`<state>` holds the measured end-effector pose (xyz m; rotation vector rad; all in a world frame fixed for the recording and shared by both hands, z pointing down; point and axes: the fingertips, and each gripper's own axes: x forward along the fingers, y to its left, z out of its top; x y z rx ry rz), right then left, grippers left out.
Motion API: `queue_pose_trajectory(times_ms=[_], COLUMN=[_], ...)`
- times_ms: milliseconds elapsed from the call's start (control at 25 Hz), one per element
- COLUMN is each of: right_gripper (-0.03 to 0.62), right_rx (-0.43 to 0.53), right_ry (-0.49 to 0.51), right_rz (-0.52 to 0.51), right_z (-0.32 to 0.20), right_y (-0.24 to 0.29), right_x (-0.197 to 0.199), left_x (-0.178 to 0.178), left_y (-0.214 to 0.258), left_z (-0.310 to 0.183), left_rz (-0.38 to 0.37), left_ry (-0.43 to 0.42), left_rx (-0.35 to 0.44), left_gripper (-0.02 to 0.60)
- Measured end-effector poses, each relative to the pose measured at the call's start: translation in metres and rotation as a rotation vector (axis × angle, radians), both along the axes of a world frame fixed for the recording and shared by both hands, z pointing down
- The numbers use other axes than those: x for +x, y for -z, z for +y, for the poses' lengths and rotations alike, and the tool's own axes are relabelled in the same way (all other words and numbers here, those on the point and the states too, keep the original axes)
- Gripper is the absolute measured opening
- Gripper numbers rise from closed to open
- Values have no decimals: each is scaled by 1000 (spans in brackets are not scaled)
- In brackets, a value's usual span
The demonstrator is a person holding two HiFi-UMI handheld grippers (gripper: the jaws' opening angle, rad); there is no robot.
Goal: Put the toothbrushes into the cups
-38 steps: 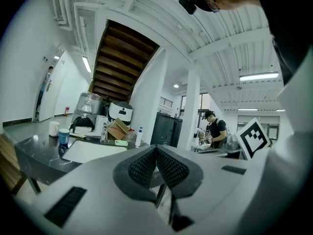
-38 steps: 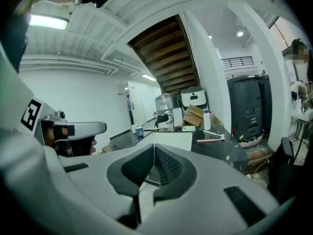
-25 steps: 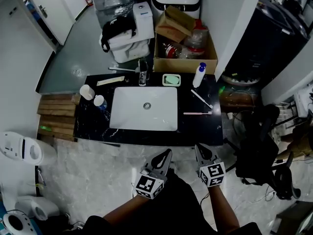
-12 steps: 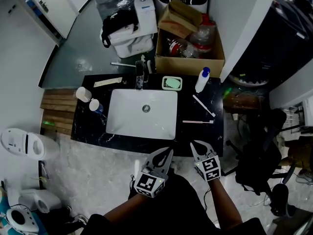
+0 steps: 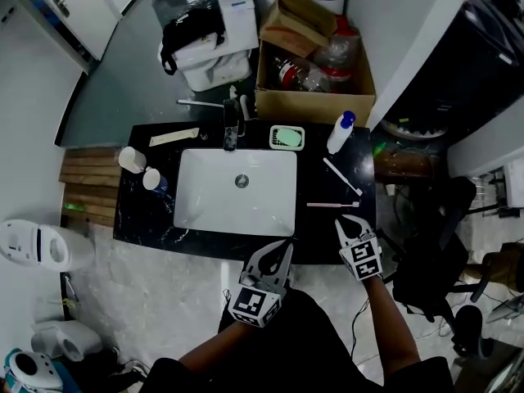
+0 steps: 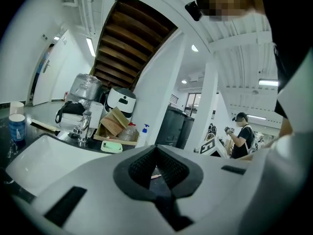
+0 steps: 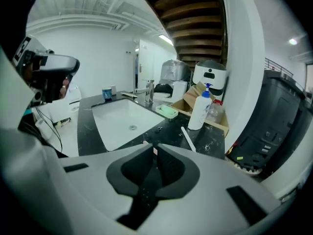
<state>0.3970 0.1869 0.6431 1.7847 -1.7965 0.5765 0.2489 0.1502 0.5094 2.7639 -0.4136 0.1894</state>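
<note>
Two toothbrushes lie on the black counter [image 5: 327,232] right of the white sink [image 5: 236,192]: a pink one [image 5: 332,205] and a white one [image 5: 341,176], which also shows in the right gripper view [image 7: 188,138]. Two cups stand at the counter's left end, a white cup [image 5: 129,159] and a blue-labelled cup [image 5: 152,179] [image 6: 16,126]. My right gripper [image 5: 348,220] [image 7: 153,149] hovers shut and empty at the counter's front edge, just short of the pink toothbrush. My left gripper [image 5: 286,245] [image 6: 156,149] is shut and empty, in front of the sink.
A faucet [image 5: 232,126], a green soap dish [image 5: 287,137] and a white bottle with a blue cap [image 5: 341,132] stand along the counter's back. A cardboard box [image 5: 311,64] sits behind. A black chair [image 5: 434,248] is at the right, wooden slats [image 5: 86,182] at the left.
My right gripper has moved forward and right to the counter's front edge near the pink toothbrush. The left gripper has barely moved. The head camera has shifted a little.
</note>
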Motion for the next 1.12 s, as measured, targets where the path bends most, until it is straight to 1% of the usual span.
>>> queue_pose_trajectory(times_ms=[120,160,200,240,360,520,760,920,1000,1080,1120], right_gripper=[26,44,75,81,81,81,92,98,98,96,81], right_rx=[-60,-87,-118,-153,-254,-365,-487,-544,-564,-590,-603], right_ry=[62,80,94,107,179,307,463,521,542,585,611], right_rz=[60,77,89,100,155,235,285,293,304,319,325], right_z=[-13,-16,-19,-22,-29,-33,-31,-28,-30,-30,-28], right_y=[-14,-20,-26,-32,-47,-65,-85,-94,-96,-99,-100], right_x=[11,15,19,23,29,32,31,31,33,32,30], left_x=[5,6,8,9,13,23,30,35,35,33,32], left_y=[-1,-1,-2,-4,-6,-6,-14,-7,-6,-7,-7], left_z=[-16,-23,-29,-35,-54,-73,-88,-94,-99,-105,-107], left_rz=[0,1,2,1,3,7,8,-1,19,25,27], left_ry=[-14,-18,-22,-25,-37,-64,-63,-95,-77,-61,-53], left_rx=[11,13,13,10,-7,1,-27,10,-17,-29,-32], left_gripper=[14,14,14,14,14,14,14,14,14,14,14])
